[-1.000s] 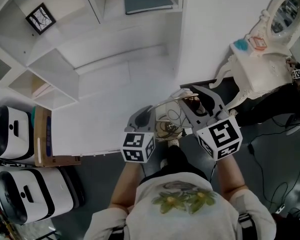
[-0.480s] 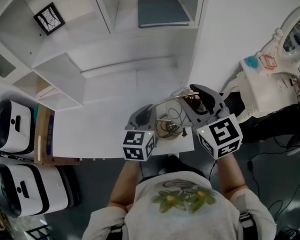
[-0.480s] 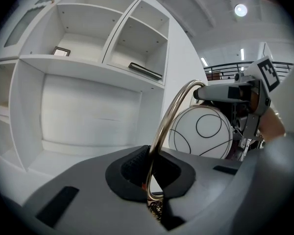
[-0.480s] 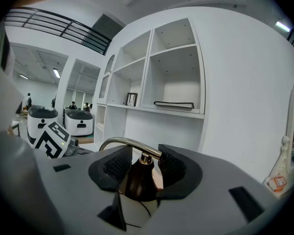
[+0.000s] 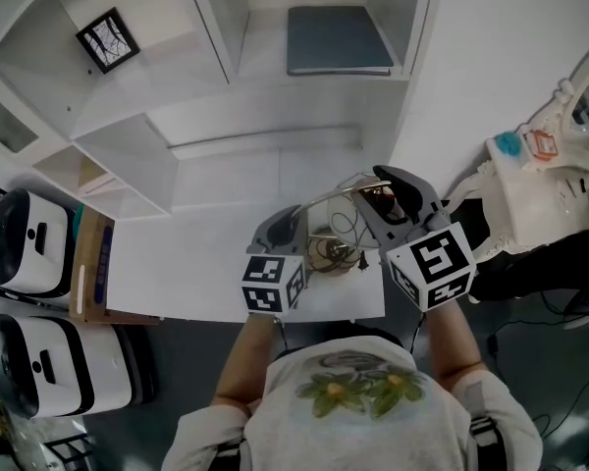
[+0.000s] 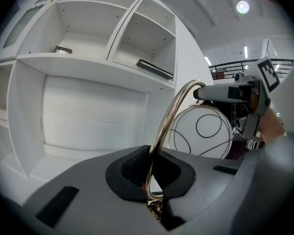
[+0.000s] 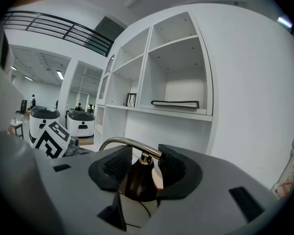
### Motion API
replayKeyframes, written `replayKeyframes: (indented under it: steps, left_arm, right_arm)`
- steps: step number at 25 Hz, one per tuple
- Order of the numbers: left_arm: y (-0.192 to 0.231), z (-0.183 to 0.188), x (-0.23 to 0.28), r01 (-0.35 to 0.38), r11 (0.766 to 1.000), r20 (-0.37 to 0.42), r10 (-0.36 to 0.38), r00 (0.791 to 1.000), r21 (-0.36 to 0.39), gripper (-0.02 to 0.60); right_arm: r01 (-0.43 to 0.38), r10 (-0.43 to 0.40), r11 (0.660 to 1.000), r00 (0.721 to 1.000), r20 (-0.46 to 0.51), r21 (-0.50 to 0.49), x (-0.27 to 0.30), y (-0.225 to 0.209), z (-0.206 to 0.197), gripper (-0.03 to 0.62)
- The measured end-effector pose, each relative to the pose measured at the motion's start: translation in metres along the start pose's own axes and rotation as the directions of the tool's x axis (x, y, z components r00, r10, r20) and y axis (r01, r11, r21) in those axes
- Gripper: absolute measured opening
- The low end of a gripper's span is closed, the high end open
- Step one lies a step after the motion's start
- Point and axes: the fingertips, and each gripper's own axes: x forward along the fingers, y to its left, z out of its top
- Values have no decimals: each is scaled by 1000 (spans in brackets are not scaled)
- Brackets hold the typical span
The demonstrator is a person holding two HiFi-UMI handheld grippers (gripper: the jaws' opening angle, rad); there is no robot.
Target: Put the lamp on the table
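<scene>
The lamp [image 5: 339, 232] has a curved gold stem [image 6: 172, 112], a white globe shade [image 6: 201, 130] with thin black lines, and a dark cap [image 7: 138, 176] above the globe. It hangs between both grippers over the front right part of the white table [image 5: 196, 263]. My left gripper [image 5: 287, 224] is shut on the lower end of the gold stem, seen in the left gripper view [image 6: 150, 169]. My right gripper [image 5: 385, 192] is closed around the dark cap, its pads [image 7: 118, 163] on either side. I cannot tell whether the lamp's base touches the table.
Behind the table stands a white shelf unit holding a dark book [image 5: 339, 39] and a framed picture [image 5: 106, 39]. A white ornate dresser [image 5: 540, 180] is at the right. Two white and black machines [image 5: 25, 245] and a cardboard box [image 5: 90, 263] are at the left.
The person has stepped toward the shelves, so the table has slid further under the lamp. Both grippers keep the same hold.
</scene>
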Motion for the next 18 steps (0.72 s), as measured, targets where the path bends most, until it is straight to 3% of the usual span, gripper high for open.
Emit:
replayKeyframes:
  steps: [18]
  left_arm:
    - [31, 14, 41, -49, 999, -3, 48, 999, -19, 28]
  right_arm:
    - [-48, 48, 999, 999, -3, -3, 51, -30, 0, 184]
